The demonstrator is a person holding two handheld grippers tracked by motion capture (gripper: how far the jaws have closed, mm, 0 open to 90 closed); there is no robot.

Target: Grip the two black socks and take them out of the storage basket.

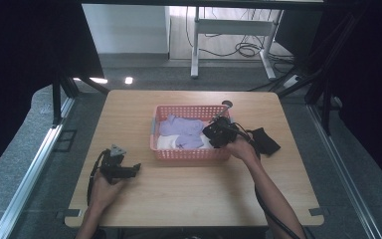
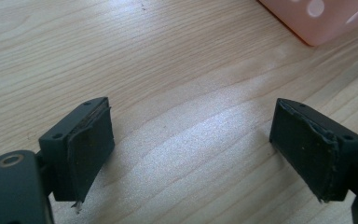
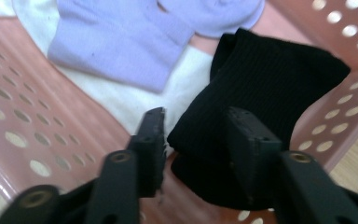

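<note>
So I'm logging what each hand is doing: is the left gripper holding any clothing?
No. In the left gripper view the left gripper stands wide open over the bare wooden table, with nothing between its pads.

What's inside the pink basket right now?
The basket holds purple socks on a white cloth, and a black sock between the right tongs. Whatever lies beneath the cloth is covered.

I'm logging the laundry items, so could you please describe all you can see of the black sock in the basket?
The black sock is ribbed knit cloth, folded into a bunch. It lies in a corner of the pink basket, leaning on the holed wall, partly over a white cloth. The right gripper has it between its fingers.
</note>
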